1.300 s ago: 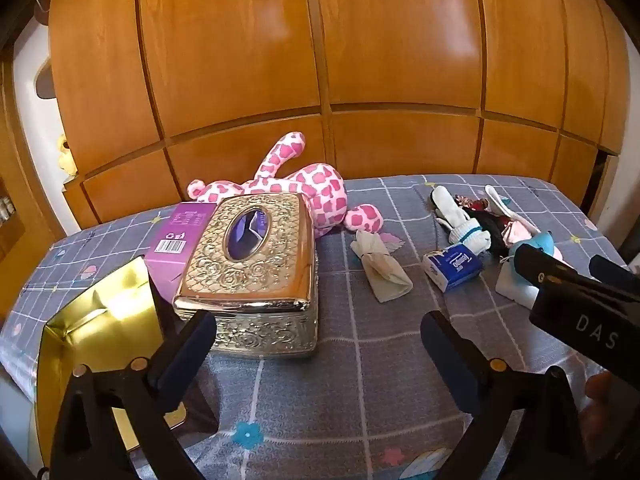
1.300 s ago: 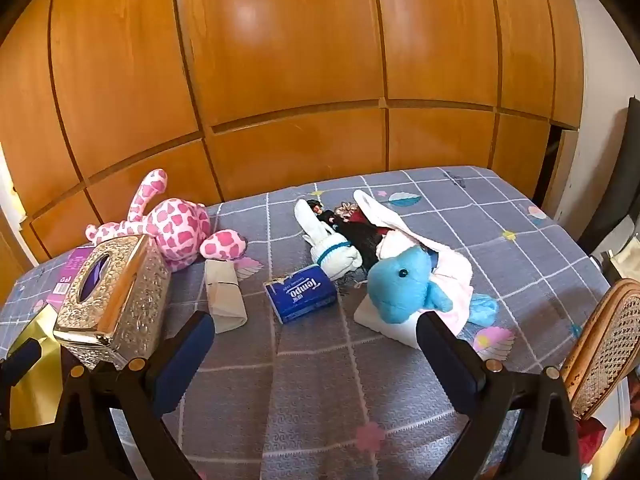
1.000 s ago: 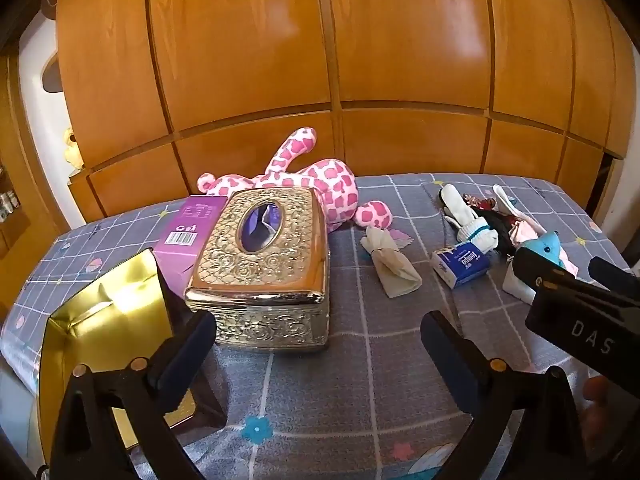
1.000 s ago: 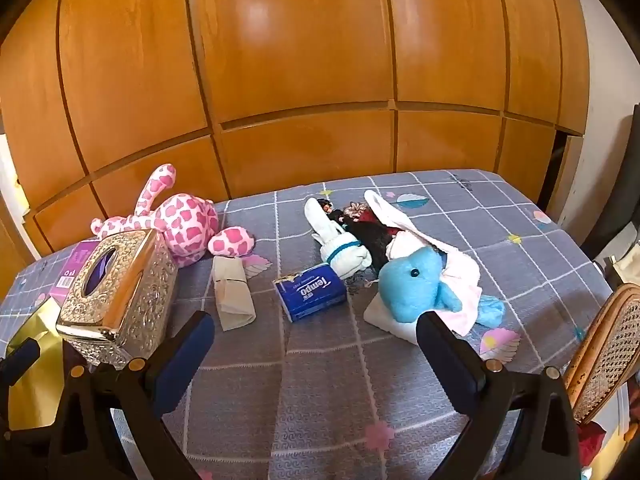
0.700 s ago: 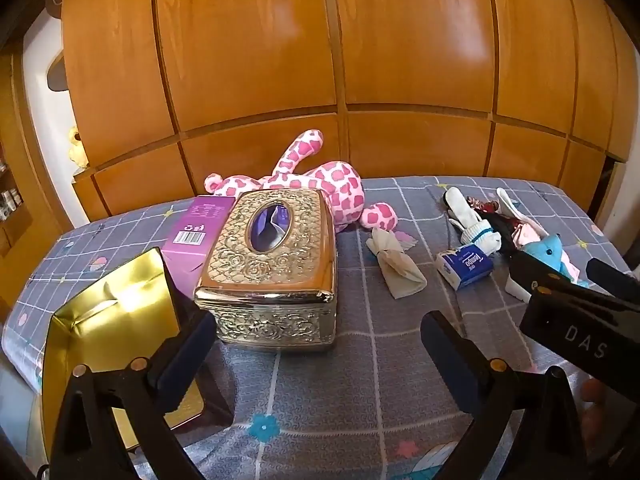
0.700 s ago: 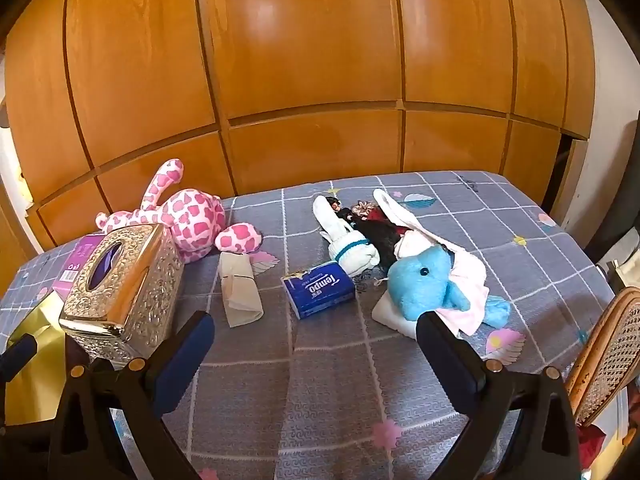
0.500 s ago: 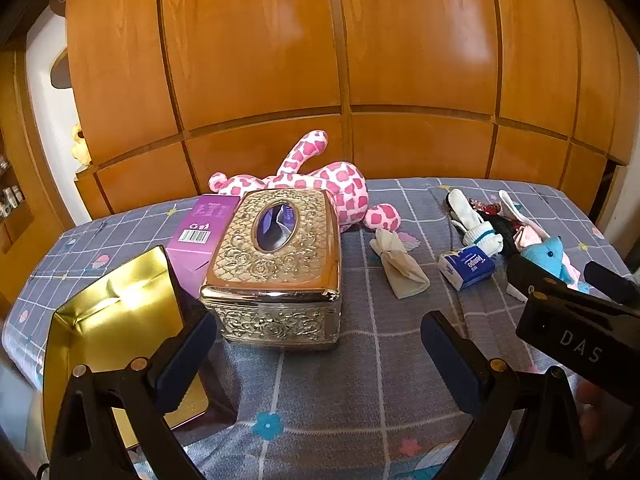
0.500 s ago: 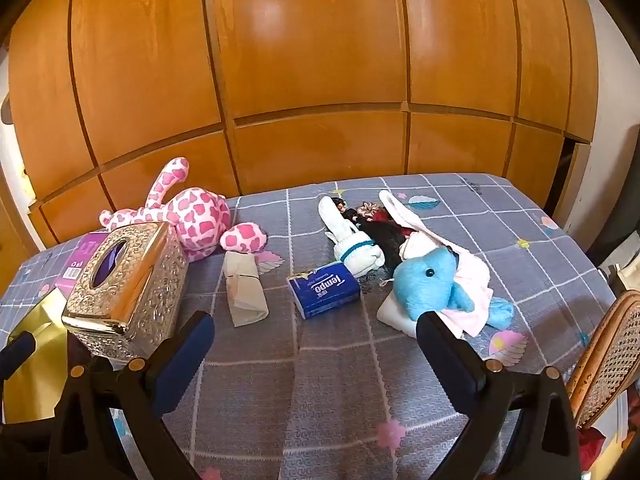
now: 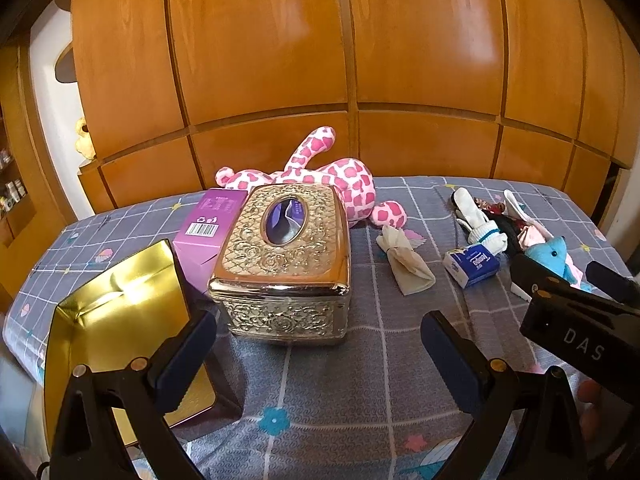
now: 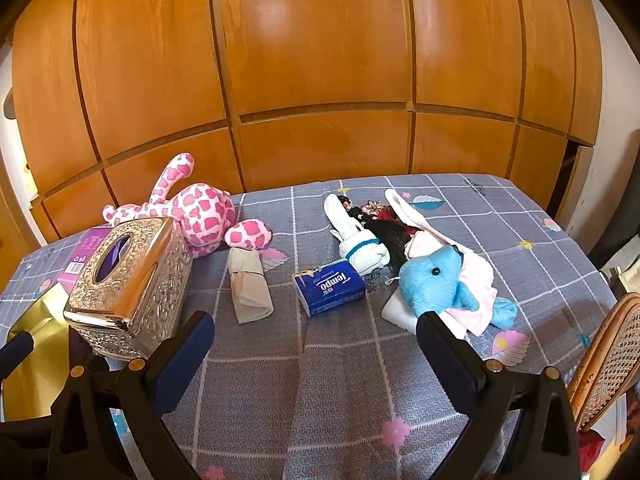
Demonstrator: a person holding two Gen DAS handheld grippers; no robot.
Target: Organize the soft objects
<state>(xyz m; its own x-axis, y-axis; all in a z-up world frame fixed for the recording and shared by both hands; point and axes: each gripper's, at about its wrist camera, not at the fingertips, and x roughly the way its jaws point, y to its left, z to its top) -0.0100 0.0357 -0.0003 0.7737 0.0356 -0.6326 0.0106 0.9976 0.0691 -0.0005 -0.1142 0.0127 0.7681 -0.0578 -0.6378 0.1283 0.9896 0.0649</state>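
A pink spotted plush toy (image 10: pixel 200 214) lies at the back of the table, behind an ornate metal tissue box (image 9: pixel 286 262). A beige folded cloth (image 10: pixel 248 284) and a blue tissue pack (image 10: pixel 330 286) lie mid-table. To the right is a pile: a white sock (image 10: pixel 356 240), a dark-haired doll (image 10: pixel 386 236), pink cloth, and a blue plush toy (image 10: pixel 436 282). My left gripper (image 9: pixel 318 342) hovers open before the tissue box. My right gripper (image 10: pixel 314 342) hovers open near the table's front, holding nothing.
An open gold box (image 9: pixel 116 316) sits at the front left, with a purple carton (image 9: pixel 210 228) behind it. A wicker chair (image 10: pixel 608 356) stands at the right edge. Wooden panelling (image 10: pixel 320 80) closes the back. The grey patterned tablecloth (image 10: pixel 340 380) covers the table.
Both grippers have drawn back and risen slightly, so the objects look a little farther off. Nothing on the table has moved, and both grippers have stayed open.
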